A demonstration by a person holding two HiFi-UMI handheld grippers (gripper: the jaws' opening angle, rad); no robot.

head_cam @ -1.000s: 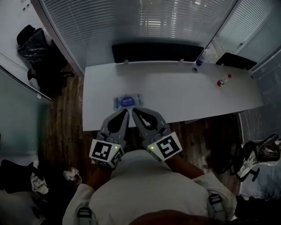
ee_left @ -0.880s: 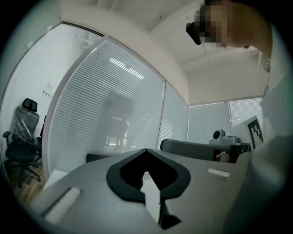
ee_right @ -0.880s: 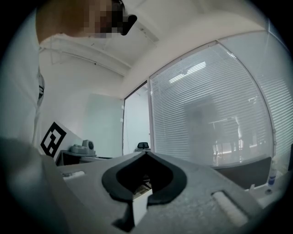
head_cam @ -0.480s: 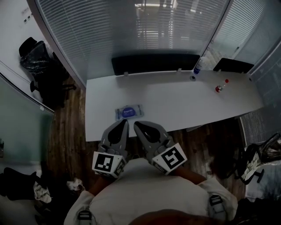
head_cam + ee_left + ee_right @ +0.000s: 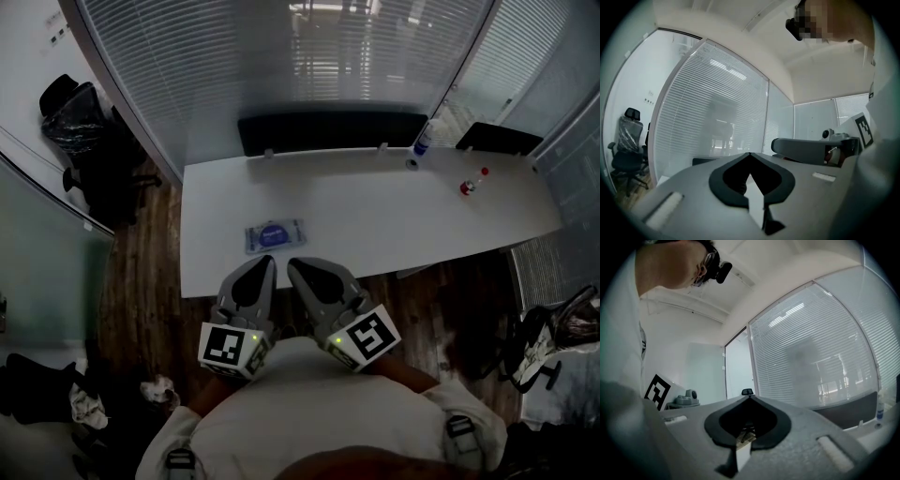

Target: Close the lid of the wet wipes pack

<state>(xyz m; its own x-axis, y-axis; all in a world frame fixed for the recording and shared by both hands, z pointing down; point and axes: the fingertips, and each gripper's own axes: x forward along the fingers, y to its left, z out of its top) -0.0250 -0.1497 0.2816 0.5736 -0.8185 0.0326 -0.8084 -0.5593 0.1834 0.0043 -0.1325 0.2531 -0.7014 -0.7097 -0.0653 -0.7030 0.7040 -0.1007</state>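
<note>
The wet wipes pack point(image 5: 275, 234) lies flat near the front left edge of the white table point(image 5: 394, 216), its blue oval lid facing up; whether that lid is flat down is too small to tell. My left gripper point(image 5: 268, 259) and right gripper point(image 5: 291, 262) are held side by side close to the person's chest, short of the table edge and apart from the pack. Both are shut, tips meeting, with nothing between them. In the left gripper view the gripper point(image 5: 749, 153) points up at the blinds; the right gripper point(image 5: 750, 396) does likewise. The pack is not visible in either gripper view.
A long black bar point(image 5: 333, 131) runs along the table's back edge. A blue-capped bottle point(image 5: 424, 141) and a small red-capped bottle point(image 5: 472, 183) stand at the back right. Office chairs point(image 5: 75, 131) stand at the left, and a bag point(image 5: 553, 337) lies on the wooden floor at the right.
Over the second the head view has drawn back a little, so the table and pack sit slightly farther from the grippers. Both grippers stay shut and close to the body.
</note>
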